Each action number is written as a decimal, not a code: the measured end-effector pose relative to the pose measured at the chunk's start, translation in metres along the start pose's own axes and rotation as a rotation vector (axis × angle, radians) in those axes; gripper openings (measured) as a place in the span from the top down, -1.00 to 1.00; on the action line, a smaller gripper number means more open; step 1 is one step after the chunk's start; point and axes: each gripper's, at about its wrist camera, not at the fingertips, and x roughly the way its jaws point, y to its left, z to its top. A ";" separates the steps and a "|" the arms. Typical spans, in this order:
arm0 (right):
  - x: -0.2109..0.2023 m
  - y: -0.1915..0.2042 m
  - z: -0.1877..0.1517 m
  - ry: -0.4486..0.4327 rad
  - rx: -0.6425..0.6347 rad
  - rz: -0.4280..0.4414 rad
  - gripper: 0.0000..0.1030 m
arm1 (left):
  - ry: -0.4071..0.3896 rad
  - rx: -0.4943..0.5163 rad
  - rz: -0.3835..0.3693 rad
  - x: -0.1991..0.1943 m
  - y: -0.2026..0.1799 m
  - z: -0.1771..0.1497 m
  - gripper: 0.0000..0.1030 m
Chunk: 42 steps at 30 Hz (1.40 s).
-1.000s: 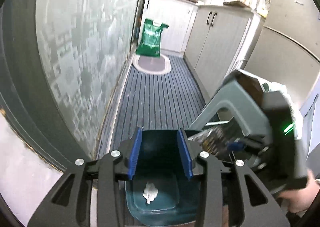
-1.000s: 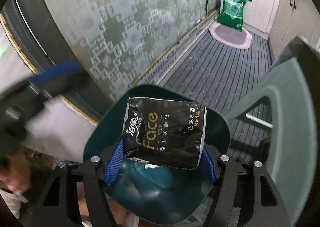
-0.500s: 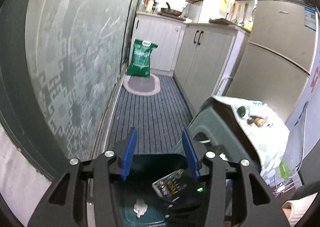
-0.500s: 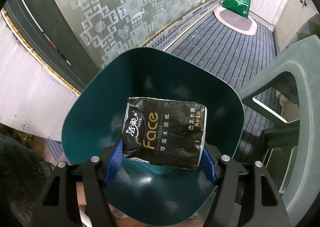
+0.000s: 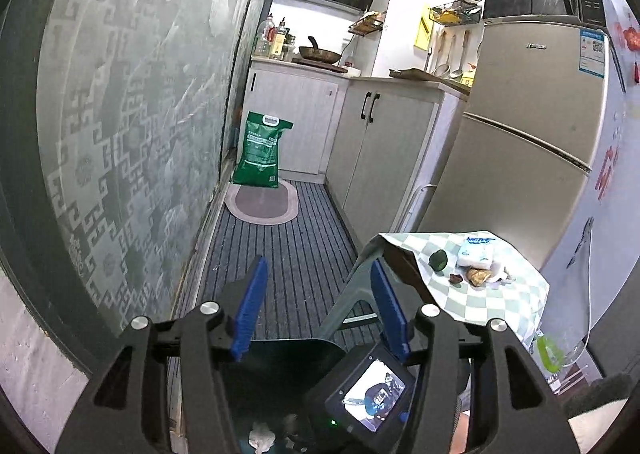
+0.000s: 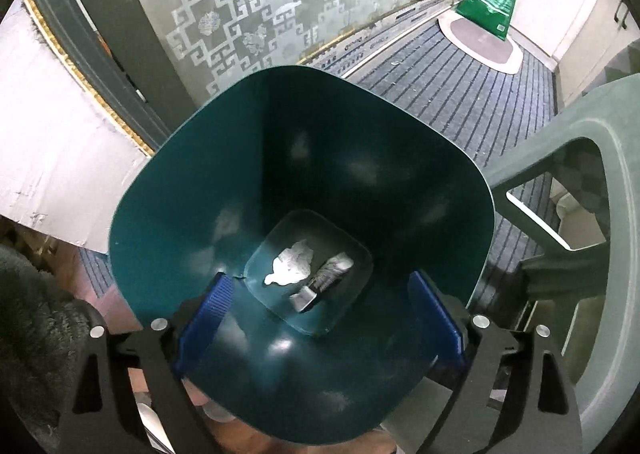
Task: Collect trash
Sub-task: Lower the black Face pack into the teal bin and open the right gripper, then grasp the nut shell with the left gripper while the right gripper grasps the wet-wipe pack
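Trash: pack [image 6: 324, 280] and tissue [image 6: 291, 263] lie in bin [image 6: 168, 182]; my right gripper [image 6: 320, 324] and left gripper [image 5: 316, 310] gape empty; scraps [image 5: 478, 276] remain mid-stool [image 5: 512, 294].

Crumpled tissue [image 6: 291, 264] and tissue packet [image 6: 325, 281] side by side in bin [image 6: 256, 142]; stool [image 6: 592, 158] right of bin

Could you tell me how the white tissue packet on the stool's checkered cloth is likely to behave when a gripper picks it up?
The white tissue packet looks soft and plump, so it will probably squash and feel light. Its glossy wrapper may slip. Lying flat on the checkered cloth, it seems unlikely to roll.
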 end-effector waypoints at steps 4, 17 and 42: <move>-0.013 0.002 0.002 -0.037 -0.006 0.026 -0.76 | -0.018 -0.006 0.002 -0.003 0.001 0.003 -0.14; -0.101 0.014 0.012 -0.261 -0.036 0.065 -0.67 | -0.105 -0.009 0.000 -0.025 -0.009 0.022 -0.20; -0.252 -0.138 -0.028 -0.502 0.183 -0.062 -0.38 | -0.080 0.081 -0.056 0.013 -0.076 0.029 -0.22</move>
